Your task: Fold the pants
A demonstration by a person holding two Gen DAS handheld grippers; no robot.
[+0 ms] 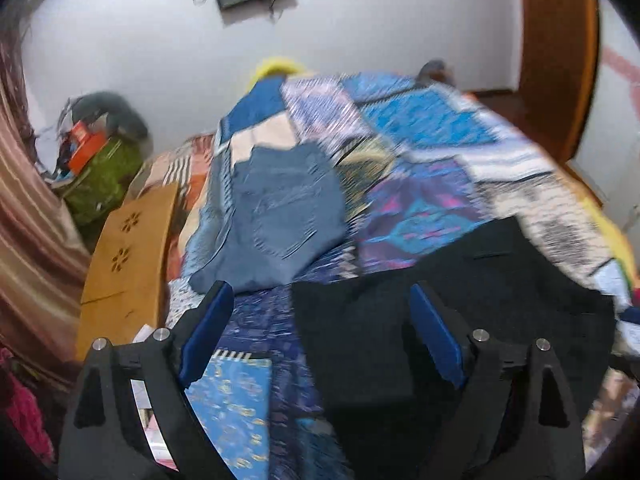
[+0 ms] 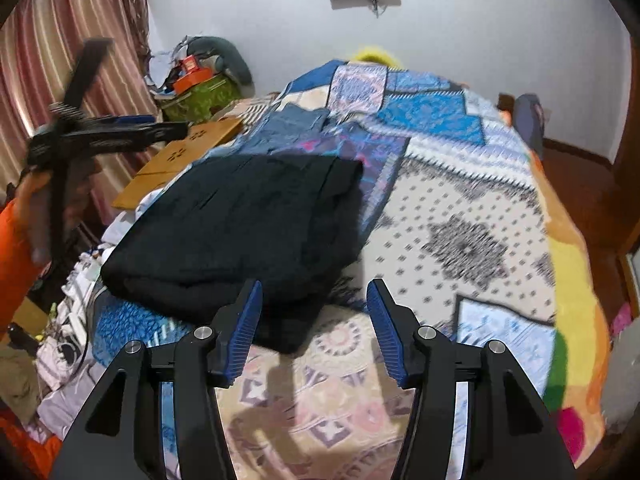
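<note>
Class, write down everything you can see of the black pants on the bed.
The black pants lie folded into a thick, roughly rectangular bundle of soft, dark, matte cloth, with layered edges showing at the near side. They rest flat on the patterned quilt, toward its left side, in front of the folded blue jeans. A slit pocket shows in the left wrist view. Neither claw holds them: the right claw hangs open at their near corner, and the left claw is open above them.

Black pants (image 2: 236,232) folded into a thick, roughly rectangular bundle, lying flat on the patchwork bedspread (image 2: 460,200), near its left edge; one corner drooping toward the foreground.
</note>
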